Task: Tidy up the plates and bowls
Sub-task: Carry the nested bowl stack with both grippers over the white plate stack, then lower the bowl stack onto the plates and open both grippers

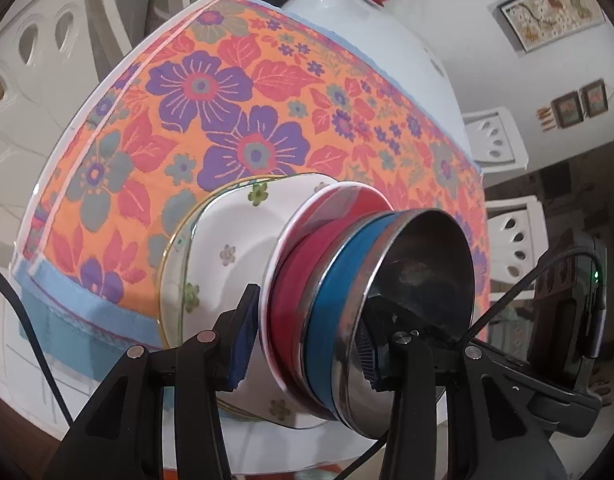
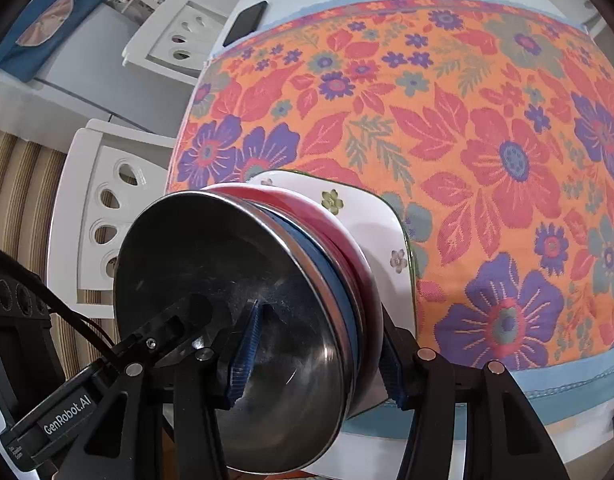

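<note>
Left gripper (image 1: 303, 342) clamped across nested stack: one pad under white floral plate (image 1: 223, 248), other inside steel bowl (image 1: 423, 268); red bowl (image 1: 307, 260) and blue bowl (image 1: 335, 292) sandwiched between jaws. Right gripper (image 2: 319, 350) grips same stack from opposite edge. Stack held above floral cloth (image 2: 447, 128) beyond fingertips

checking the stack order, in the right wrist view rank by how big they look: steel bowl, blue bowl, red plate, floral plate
1. steel bowl, though it is nearest the camera
2. floral plate
3. red plate and blue bowl: only rims show, so unranked
</note>
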Demonstrator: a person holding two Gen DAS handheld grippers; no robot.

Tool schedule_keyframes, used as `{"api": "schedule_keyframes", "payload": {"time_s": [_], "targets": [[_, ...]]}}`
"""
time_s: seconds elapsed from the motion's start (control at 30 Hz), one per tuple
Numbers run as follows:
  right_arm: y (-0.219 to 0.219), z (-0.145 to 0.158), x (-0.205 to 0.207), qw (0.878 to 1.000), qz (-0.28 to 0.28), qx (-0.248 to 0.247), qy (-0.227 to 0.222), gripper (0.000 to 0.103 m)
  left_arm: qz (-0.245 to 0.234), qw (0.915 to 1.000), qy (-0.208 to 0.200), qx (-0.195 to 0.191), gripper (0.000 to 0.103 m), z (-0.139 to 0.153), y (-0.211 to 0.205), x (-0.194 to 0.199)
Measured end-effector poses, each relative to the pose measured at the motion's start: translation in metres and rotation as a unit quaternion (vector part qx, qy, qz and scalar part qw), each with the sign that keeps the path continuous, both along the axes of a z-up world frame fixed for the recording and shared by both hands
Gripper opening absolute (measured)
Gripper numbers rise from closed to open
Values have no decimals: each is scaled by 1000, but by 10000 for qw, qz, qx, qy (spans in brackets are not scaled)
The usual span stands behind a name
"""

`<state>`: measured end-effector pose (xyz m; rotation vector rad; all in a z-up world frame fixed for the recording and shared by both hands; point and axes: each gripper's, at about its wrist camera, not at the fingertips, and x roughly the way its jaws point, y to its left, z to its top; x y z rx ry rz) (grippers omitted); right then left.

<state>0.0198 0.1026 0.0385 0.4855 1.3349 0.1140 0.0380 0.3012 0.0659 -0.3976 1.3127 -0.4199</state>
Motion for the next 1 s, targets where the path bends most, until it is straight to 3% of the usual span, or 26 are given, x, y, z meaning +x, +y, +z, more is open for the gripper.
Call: {"api": "schedule_keyframes", "payload": {"time_s": [0.8,1.0], "targets": [[4,-4,-4,9996,-171,109,188,53,-257,9993,11,-282,40,2,18,5],[4,8,-14,9997,-221,40,59,53,-324,9993,-192,-79,40,11,20,-2]]}}
